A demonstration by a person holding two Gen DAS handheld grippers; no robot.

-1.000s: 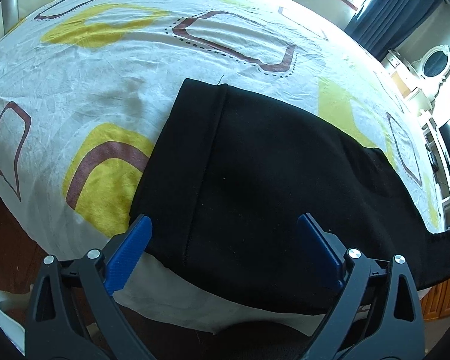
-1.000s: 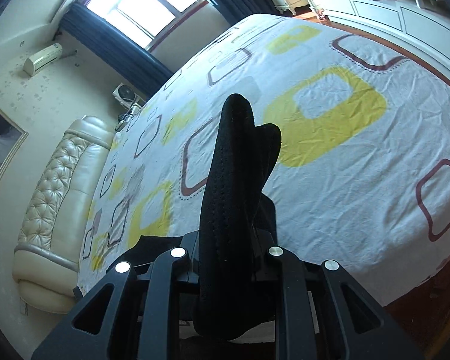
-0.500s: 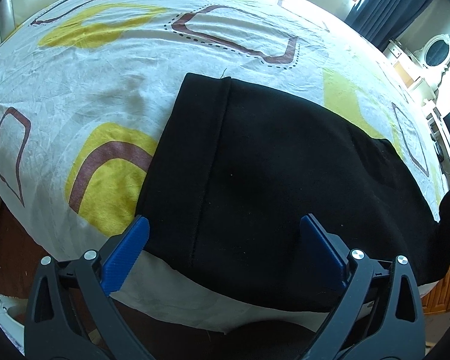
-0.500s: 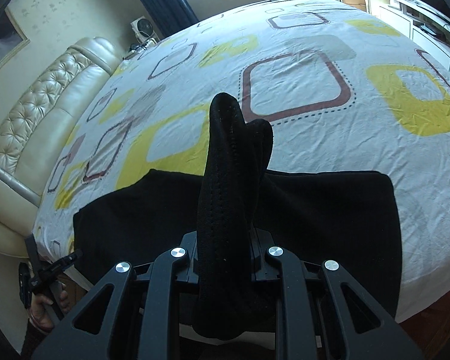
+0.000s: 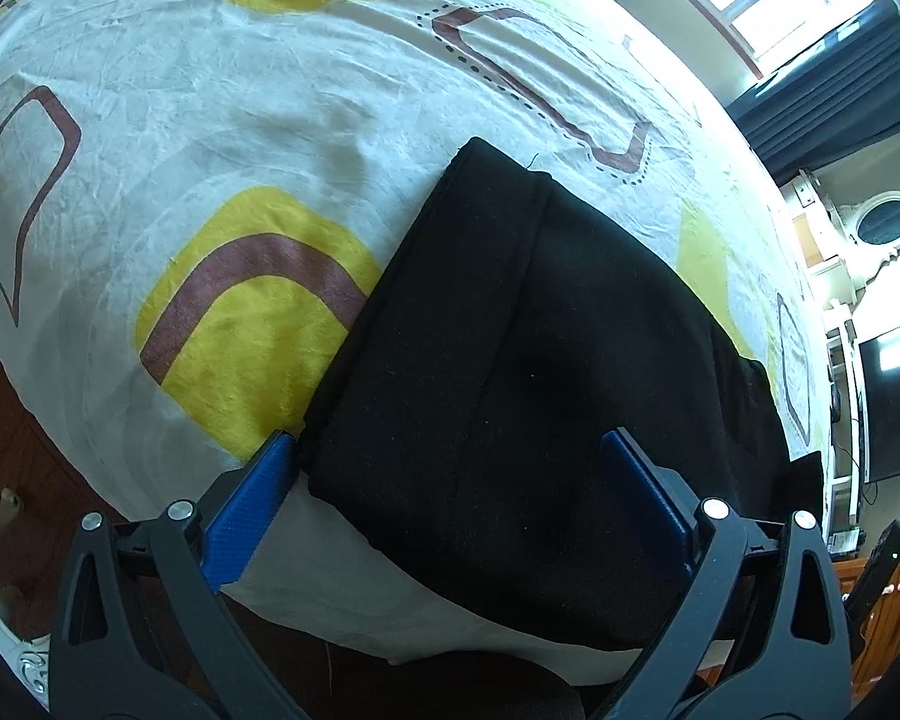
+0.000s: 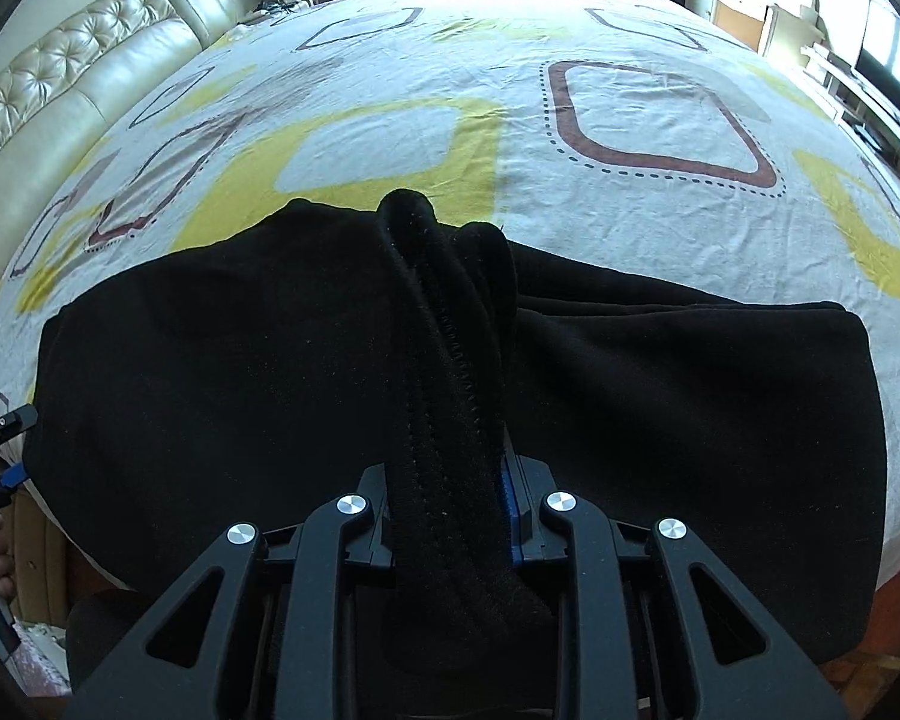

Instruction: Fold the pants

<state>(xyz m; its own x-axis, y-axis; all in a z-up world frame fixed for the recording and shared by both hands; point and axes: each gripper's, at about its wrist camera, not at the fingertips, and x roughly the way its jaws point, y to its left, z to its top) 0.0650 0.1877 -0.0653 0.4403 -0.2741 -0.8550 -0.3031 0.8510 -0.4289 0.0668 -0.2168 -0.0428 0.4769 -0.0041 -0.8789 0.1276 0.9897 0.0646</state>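
Observation:
Black pants point(image 5: 540, 372) lie flat near the bed's front edge, hem end toward the far left. My left gripper point(image 5: 450, 498) is open, its blue pads straddling the near edge of the cloth without gripping it. My right gripper point(image 6: 450, 504) is shut on a bunched fold of the pants point(image 6: 444, 324), held above the rest of the black cloth point(image 6: 690, 396) spread below. The left gripper shows small at the far left edge of the right wrist view point(image 6: 0, 450).
The bed point(image 6: 630, 48) has a white sheet with yellow and brown squares. A cream tufted headboard point(image 6: 60, 72) is on the left. Curtains and window point(image 5: 810, 18), a dresser with mirror point(image 5: 870, 228) and a TV point(image 5: 894, 396) stand beyond.
My right gripper swung left and down with the held fold, bringing it over the spread pants. My left gripper shifted slightly closer to the cloth's near edge.

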